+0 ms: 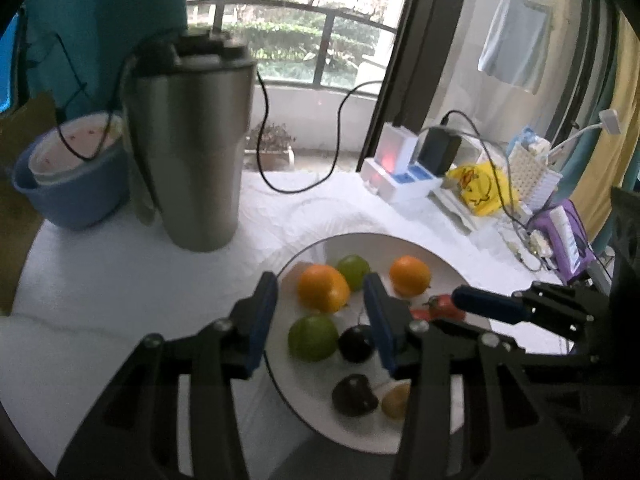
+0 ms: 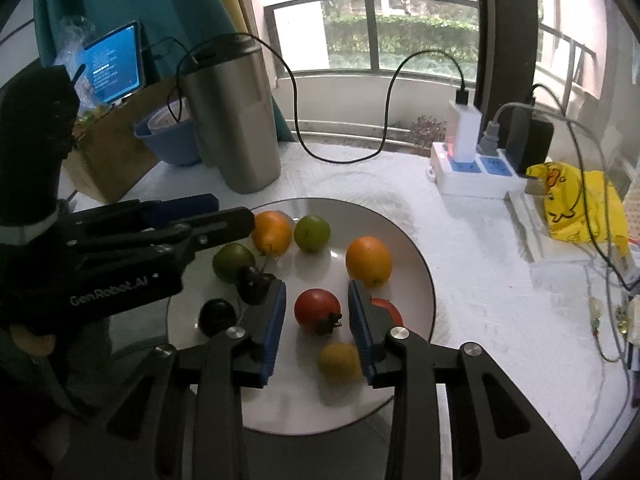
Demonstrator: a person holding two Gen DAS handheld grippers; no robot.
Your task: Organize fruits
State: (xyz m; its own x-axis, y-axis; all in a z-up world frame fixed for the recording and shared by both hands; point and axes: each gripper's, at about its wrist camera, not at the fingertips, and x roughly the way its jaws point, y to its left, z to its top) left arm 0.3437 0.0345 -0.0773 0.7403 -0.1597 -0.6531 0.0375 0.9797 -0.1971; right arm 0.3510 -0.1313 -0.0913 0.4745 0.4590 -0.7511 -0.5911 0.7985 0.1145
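Observation:
A white plate (image 2: 408,248) holds small fruits. In the right wrist view my right gripper (image 2: 317,312) is open, its jaws on either side of a red tomato (image 2: 317,309), apart from it. A second red tomato (image 2: 386,308) lies just right, a yellow fruit (image 2: 338,362) below, an orange (image 2: 368,260) above. In the left wrist view my left gripper (image 1: 320,312) is open above the plate (image 1: 360,242), with an orange (image 1: 322,288), a green fruit (image 1: 313,336) and a dark cherry (image 1: 355,342) between its fingers. The left gripper (image 2: 224,216) also shows in the right wrist view.
A tall steel tumbler (image 1: 192,140) and a blue bowl (image 1: 72,188) stand at the back left. A black cable (image 2: 340,156) loops over the white tablecloth. A power strip with chargers (image 2: 472,172) and a yellow duck bag (image 2: 576,204) lie at the right.

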